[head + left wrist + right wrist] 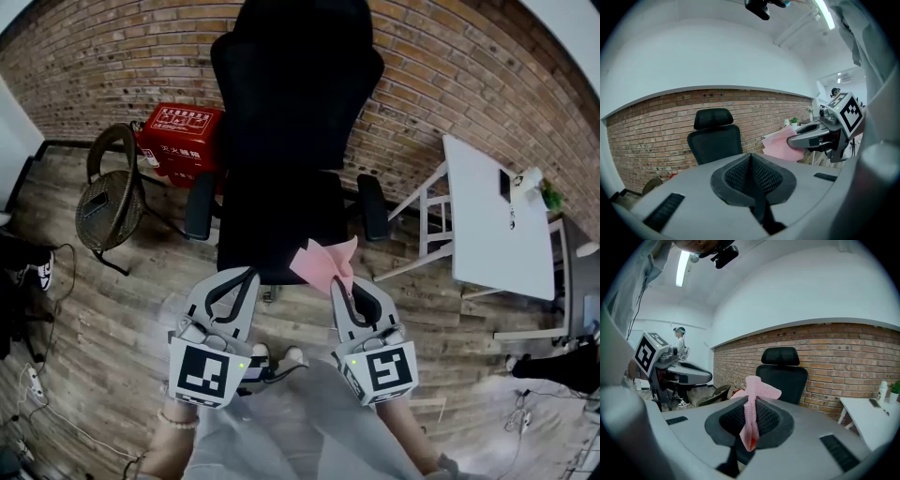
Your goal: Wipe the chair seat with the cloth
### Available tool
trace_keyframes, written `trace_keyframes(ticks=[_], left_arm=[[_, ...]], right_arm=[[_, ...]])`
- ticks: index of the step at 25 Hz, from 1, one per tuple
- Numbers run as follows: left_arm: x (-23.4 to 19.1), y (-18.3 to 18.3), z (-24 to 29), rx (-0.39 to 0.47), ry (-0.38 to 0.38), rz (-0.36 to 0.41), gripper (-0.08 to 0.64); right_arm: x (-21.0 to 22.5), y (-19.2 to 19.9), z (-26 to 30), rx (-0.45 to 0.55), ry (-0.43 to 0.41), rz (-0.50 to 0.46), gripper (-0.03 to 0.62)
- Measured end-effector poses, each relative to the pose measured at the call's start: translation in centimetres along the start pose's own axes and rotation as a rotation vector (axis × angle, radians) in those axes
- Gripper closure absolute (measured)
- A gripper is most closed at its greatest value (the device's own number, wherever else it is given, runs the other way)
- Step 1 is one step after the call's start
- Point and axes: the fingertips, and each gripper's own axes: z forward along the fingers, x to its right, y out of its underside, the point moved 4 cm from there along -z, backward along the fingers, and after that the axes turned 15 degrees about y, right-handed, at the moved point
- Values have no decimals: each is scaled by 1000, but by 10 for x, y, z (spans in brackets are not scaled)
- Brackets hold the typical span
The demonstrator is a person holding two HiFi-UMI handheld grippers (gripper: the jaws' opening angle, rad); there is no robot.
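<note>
A black office chair (286, 112) with a high back stands before the brick wall, its seat (277, 220) facing me. My right gripper (343, 286) is shut on a pink cloth (325, 262) that sticks up over the seat's front right edge. In the right gripper view the cloth (753, 414) is pinched between the jaws and fans out above them. My left gripper (246, 277) is shut with nothing in it, just in front of the seat's front left edge. From the left gripper view the chair (715, 138) is ahead and the cloth (780, 145) to the right.
A wicker chair (108, 192) and a red box (180, 139) stand left of the office chair. A white table (497, 220) with small items stands at the right. Cables and shoes lie on the wooden floor (122, 309) at the far left.
</note>
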Motion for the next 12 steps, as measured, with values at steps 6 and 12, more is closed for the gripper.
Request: trace_keyframes(ticks=[6,12], left_arm=[[-16,0,2,28,11,4,541],[-34,1,3,66,41,27,541]], right_arm=[[-12,1,6,-8,12,-43,537],[-23,5,19,-2,57,-35,537]])
